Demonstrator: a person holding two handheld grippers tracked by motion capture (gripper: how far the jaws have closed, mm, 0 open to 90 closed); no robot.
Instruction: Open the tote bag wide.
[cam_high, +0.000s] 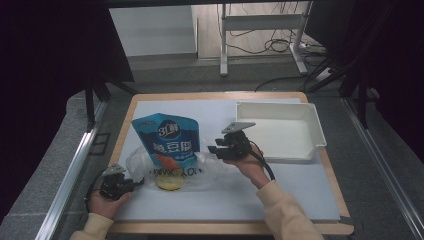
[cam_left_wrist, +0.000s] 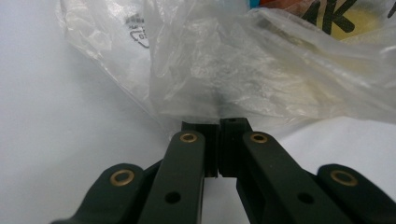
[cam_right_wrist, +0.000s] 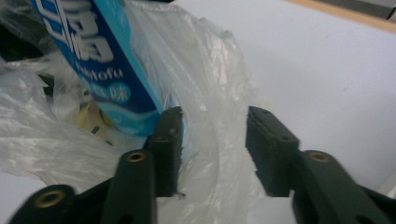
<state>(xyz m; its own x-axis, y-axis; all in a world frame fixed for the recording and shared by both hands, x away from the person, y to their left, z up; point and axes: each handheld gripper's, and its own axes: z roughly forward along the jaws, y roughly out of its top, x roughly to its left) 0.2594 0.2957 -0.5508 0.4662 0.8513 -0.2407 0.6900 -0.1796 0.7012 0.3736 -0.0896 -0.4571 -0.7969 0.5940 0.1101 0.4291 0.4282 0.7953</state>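
A blue snack pouch (cam_high: 167, 140) stands upright in a crumpled clear plastic bag (cam_high: 207, 167) on the white mat. A round yellow item (cam_high: 169, 183) lies inside the bag in front of the pouch. My left gripper (cam_high: 137, 182) is shut on the bag's left edge; in the left gripper view the jaws (cam_left_wrist: 218, 128) pinch the film of the plastic bag (cam_left_wrist: 233, 70). My right gripper (cam_high: 215, 148) stands open at the bag's right side. In the right gripper view its jaws (cam_right_wrist: 212, 140) straddle a fold of the plastic bag (cam_right_wrist: 210, 93), close beside the blue pouch (cam_right_wrist: 102, 60).
A white rectangular tray (cam_high: 312, 125) sits at the back right of the mat, just beyond my right hand. The white mat (cam_high: 300, 190) covers a wooden table (cam_high: 225, 227). Desk legs and cables stand on the floor beyond.
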